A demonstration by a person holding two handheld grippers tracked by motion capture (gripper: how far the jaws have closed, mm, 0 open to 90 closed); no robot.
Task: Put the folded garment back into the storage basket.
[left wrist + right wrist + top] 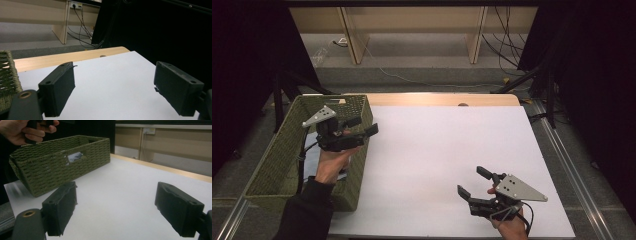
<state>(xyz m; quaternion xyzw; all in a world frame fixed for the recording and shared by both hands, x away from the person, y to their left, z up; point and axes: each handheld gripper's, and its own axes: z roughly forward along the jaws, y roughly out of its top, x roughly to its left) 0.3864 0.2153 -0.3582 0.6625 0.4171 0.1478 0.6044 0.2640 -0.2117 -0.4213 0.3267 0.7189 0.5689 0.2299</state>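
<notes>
My left tongs hung released over the basket at the table's left; right tongs spread, empty. I judged a slow, level withdrawal best.

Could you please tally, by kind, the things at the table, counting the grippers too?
Grippers: 2, the left gripper and the right gripper
Woven green basket: 1
Pale blue thing in the basket: 1, kind unclear
Total: 4
</notes>
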